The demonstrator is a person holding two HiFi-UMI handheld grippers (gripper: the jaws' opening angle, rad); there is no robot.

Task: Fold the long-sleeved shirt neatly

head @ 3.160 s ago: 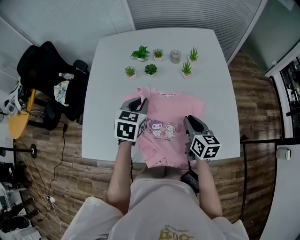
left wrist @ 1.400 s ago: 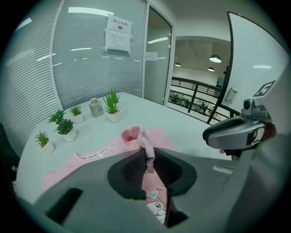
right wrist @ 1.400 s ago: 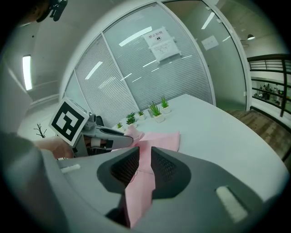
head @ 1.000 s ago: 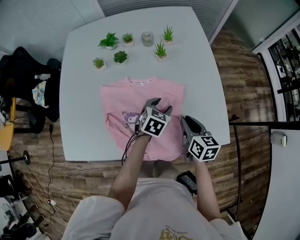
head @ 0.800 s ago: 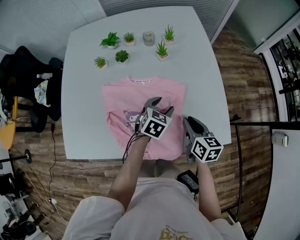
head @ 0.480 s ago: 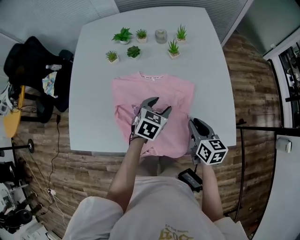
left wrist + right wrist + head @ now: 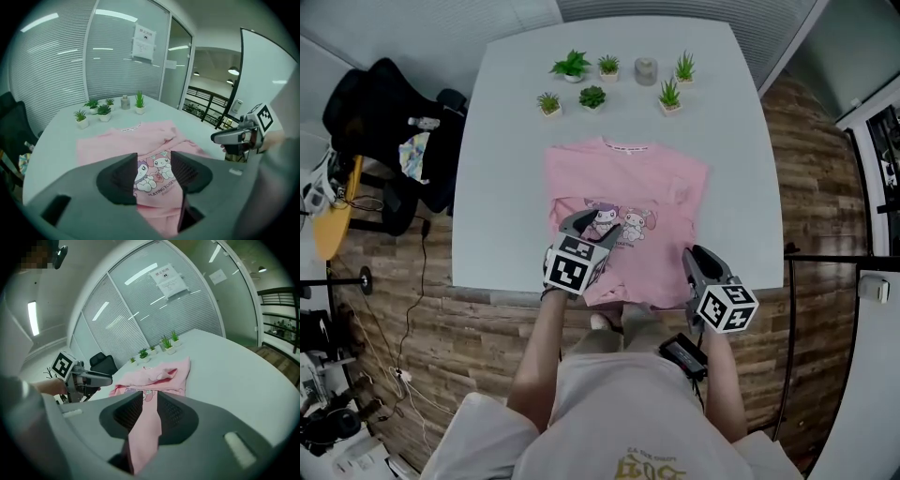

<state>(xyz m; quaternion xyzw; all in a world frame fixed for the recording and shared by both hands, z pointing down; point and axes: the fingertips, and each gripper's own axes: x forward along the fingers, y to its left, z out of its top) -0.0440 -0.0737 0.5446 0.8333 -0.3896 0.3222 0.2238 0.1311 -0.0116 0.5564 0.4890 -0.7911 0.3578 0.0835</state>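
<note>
The pink long-sleeved shirt (image 7: 628, 183) lies flat on the white table (image 7: 506, 141), cartoon print up, collar away from me. Its near hem hangs over the front edge. My left gripper (image 7: 595, 225) hovers over the shirt's near left part, just left of the print. Its jaws have just been closing but stand apart, and the shirt (image 7: 122, 145) shows below them, ungripped. My right gripper (image 7: 692, 255) is at the shirt's near right corner. In the right gripper view, the right gripper (image 7: 150, 401) is shut on a strip of pink fabric (image 7: 149, 427) running between its pads.
Several small potted plants (image 7: 572, 66) and a grey jar (image 7: 646, 70) stand in a row at the table's far side. A black chair (image 7: 384, 131) with clothes on it stands left of the table. Wooden floor surrounds the table.
My left gripper has moved from over the shirt's middle to its near left part, uncovering the print. My right gripper has drawn slightly back toward the front edge, still holding fabric.
</note>
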